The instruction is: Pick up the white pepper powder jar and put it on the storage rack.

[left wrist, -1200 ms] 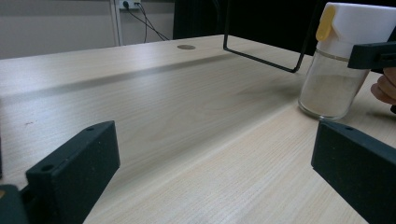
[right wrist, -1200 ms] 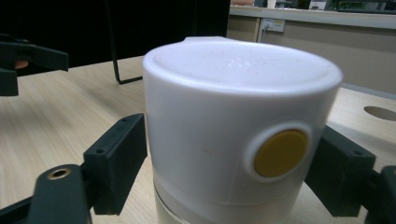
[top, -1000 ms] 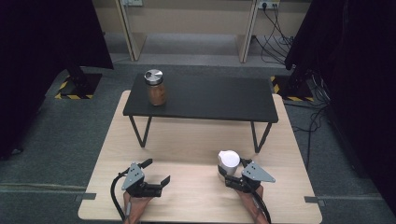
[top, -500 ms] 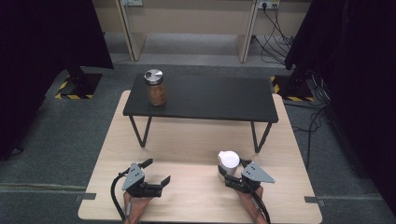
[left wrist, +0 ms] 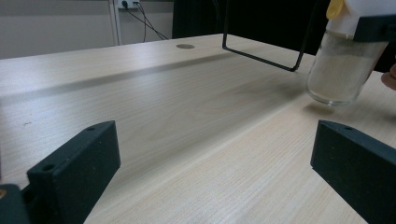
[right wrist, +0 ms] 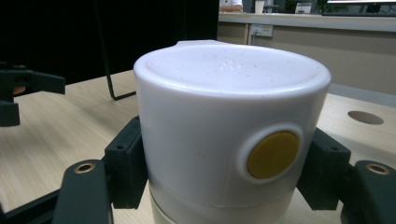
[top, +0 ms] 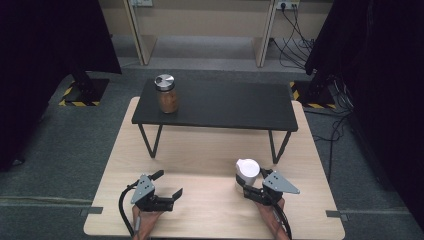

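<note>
Light wood table [top: 210, 150] standing on grey carpeted floor [top: 60, 145]. On it stands a low black shelf [top: 225, 102] on thin metal legs, set toward the far edge. A brown-filled glass jar with a metal lid [top: 166, 93] stands upright at the shelf's left end. A round cable hole [left wrist: 185, 46] pierces the table top.

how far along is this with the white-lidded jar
Done: the right gripper is shut on the white-lidded jar, its jaws clamped on both sides of the lid in the right gripper view. In hand: the jar looks tilted just off the wooden table. The left gripper waits open. Left: probably moving it, perhaps to the black shelf by the brown jar.
</note>
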`<state>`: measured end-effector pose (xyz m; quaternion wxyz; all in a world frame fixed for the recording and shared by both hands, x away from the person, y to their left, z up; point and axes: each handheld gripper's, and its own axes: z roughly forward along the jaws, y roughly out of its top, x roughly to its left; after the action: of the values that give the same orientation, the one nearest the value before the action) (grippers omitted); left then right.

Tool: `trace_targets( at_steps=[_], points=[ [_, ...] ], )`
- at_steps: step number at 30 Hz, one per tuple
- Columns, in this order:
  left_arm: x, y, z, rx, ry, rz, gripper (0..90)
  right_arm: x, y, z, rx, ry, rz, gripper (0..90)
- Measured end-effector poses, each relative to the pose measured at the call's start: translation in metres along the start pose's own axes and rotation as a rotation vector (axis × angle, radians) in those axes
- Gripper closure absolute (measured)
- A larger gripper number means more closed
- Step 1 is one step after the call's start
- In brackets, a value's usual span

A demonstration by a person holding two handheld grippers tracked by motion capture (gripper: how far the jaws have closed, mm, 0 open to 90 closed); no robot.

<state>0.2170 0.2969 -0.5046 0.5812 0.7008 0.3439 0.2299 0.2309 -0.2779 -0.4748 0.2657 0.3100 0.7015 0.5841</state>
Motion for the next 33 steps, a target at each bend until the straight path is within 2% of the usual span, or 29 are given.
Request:
trace_targets(
  at_steps=[6, 15, 18, 21, 26, 27, 28, 29, 32, 33],
  points=[
    [0.0, 0.0, 0.0, 0.001, -0.001, -0.001, 0.8, -0.001, 0.012, -0.004, -0.01, -0.012, -0.002, 30.7],
    [0.0, 0.0, 0.001, 0.003, -0.002, 0.002, 0.8, -0.009, 0.034, -0.009, -0.027, 0.005, 0.02, 30.7],
    [0.001, 0.0, 0.001, 0.004, -0.002, -0.001, 0.8, -0.008, 0.047, -0.012, -0.029, 0.003, 0.021, 30.7],
    [0.001, 0.0, 0.001, 0.004, -0.003, 0.001, 0.9, -0.009, 0.065, -0.017, -0.039, 0.016, 0.051, 30.7],
    [0.001, 0.0, 0.001, 0.004, -0.004, -0.001, 0.9, -0.008, 0.083, -0.019, -0.047, 0.016, 0.04, 30.7],
    [0.001, 0.0, 0.001, 0.004, -0.004, -0.002, 0.9, -0.008, 0.092, -0.018, -0.042, 0.015, 0.033, 30.7],
    [0.001, 0.0, 0.001, 0.004, -0.004, -0.002, 0.9, -0.008, 0.092, -0.018, -0.042, 0.015, 0.033, 30.7],
    [0.001, 0.001, 0.001, 0.006, -0.004, -0.001, 0.9, -0.008, 0.101, -0.017, -0.031, 0.011, 0.02, 30.7],
    [0.0, 0.001, 0.001, 0.005, -0.005, 0.0, 0.9, -0.007, 0.108, -0.016, -0.025, 0.008, 0.01, 30.7],
    [0.0, 0.001, 0.001, 0.006, -0.004, 0.0, 0.9, -0.008, 0.115, -0.016, -0.018, 0.003, 0.004, 30.7]
  ],
)
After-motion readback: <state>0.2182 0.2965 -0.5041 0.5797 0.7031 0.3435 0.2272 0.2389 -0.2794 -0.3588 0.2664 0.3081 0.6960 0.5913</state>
